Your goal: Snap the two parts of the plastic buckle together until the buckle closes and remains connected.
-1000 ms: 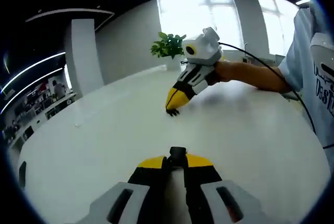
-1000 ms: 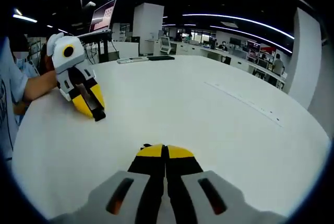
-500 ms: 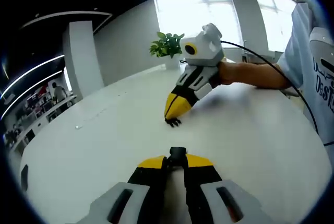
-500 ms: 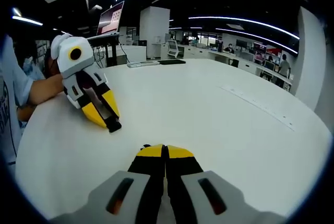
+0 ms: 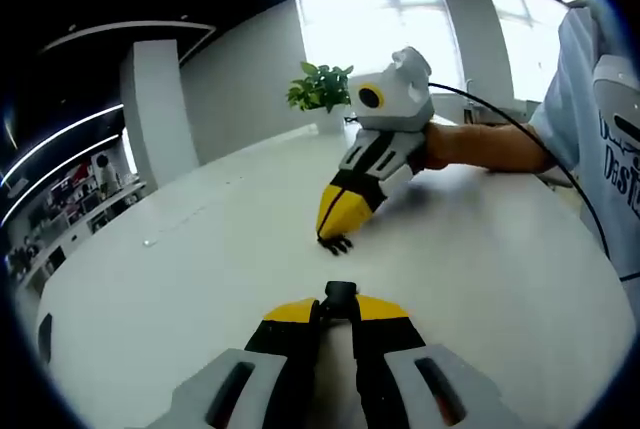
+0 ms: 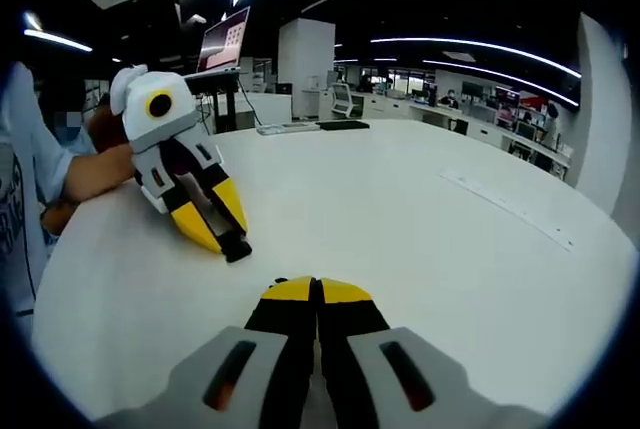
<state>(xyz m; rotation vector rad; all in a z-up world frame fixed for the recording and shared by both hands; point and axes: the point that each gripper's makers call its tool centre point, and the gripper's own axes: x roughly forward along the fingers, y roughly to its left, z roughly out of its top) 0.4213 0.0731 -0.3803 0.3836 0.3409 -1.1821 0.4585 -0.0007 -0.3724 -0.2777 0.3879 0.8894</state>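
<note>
left gripper view: the left gripper (image 5: 338, 307) rises from the bottom centre of the frame, its yellow-tipped jaws closed on a small black buckle part (image 5: 340, 296) whose end pokes out just above the tips. above it, in the middle of the frame, the right gripper (image 5: 336, 236) reaches in from the upper right, held by a hand (image 5: 432, 145); its jaws are drawn together on a second black buckle part (image 5: 337, 244), pronged, which touches or nearly touches the white table (image 5: 180, 279). the two buckle parts lie near each other but apart. a potted plant (image 5: 322, 86) stands at the far edge of the table, upper centre.

right gripper view: the right gripper (image 6: 316, 289) fills the bottom centre, jaws pressed together; the part it grips cannot be made out here. the left gripper (image 6: 232, 243) enters from the upper left, its tips clamped on the black piece (image 6: 236, 248) just above the table (image 6: 430, 249).
</note>
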